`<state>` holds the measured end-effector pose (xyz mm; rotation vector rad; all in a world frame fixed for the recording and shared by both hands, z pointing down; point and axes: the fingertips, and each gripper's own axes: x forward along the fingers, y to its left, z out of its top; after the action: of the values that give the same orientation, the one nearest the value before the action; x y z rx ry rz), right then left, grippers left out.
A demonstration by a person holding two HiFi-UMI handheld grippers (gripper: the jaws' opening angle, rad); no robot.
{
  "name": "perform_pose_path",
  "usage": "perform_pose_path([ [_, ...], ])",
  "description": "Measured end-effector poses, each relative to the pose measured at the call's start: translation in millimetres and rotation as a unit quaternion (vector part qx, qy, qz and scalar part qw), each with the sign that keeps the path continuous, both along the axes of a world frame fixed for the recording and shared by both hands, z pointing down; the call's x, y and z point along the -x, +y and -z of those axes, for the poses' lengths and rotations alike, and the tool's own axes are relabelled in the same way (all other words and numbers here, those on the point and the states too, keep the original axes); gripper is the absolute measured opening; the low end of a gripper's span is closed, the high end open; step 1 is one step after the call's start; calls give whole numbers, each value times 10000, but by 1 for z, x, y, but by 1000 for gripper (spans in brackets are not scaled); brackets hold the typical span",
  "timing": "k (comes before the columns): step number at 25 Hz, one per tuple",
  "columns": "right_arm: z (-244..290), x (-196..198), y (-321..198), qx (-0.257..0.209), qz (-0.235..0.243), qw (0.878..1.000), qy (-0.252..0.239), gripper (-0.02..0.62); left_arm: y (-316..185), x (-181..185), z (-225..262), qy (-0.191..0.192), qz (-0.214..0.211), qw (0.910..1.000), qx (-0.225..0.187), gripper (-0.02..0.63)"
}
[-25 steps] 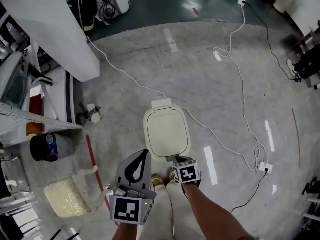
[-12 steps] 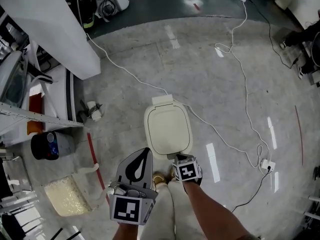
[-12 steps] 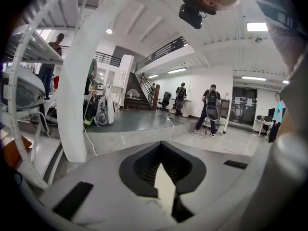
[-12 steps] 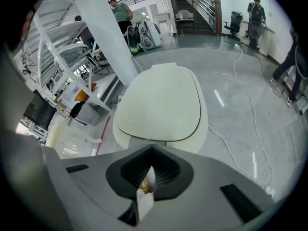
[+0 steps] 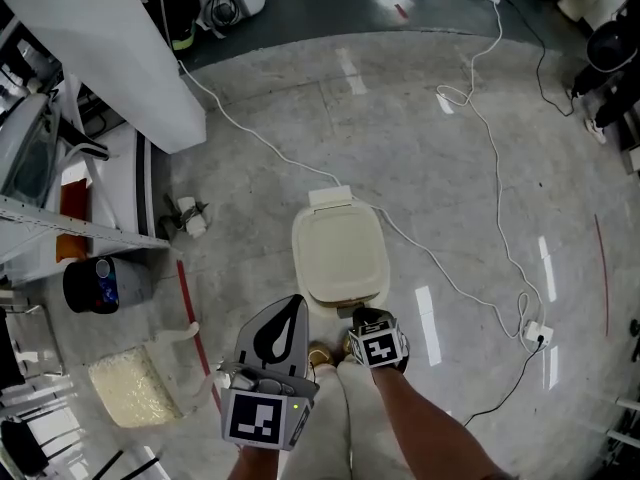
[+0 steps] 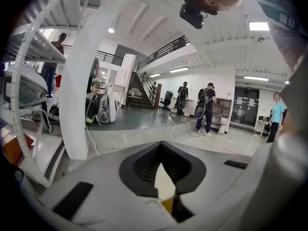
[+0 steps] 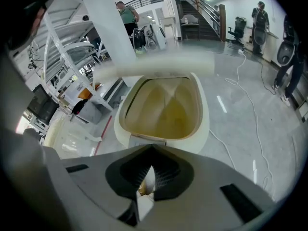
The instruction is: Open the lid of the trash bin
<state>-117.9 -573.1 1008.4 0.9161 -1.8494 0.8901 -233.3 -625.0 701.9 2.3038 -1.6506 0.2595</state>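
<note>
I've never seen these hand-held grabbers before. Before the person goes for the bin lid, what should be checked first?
1. Flat lid of the cream oval plastic trash bin down and unobstructed: ok. It looks shut in the head view, with nothing on top.
2. Right gripper at the bin's near edge: ok.
3. Right gripper free to work: ok. Its jaws are together with nothing between them.
4. Left gripper out of the way: ok. It is held back to the left of the bin, jaws together, empty.
5. Thin white cable clear of the lid's back edge: cannot tell. It runs close behind the bin.
</note>
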Motion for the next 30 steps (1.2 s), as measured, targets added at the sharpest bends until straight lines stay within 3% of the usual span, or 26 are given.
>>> perform_pose_path([
  [8,1,2,-4,-102,89,9999,-19,35,0,2,4,-91,48,9999,-38,-6],
  [18,31,3,-31,-47,-221,9997,-116,32,-6,-1,14,-132,87,9999,-7,-6],
  [24,101,16,-82,-484,-236,9979,-367,32,-18,6,57,-146,159,9996,-192,-6],
  [30,209,25,-130,-1109,-356,9898,-824,32,-28,9,127,-219,225,9988,-369,-6],
])
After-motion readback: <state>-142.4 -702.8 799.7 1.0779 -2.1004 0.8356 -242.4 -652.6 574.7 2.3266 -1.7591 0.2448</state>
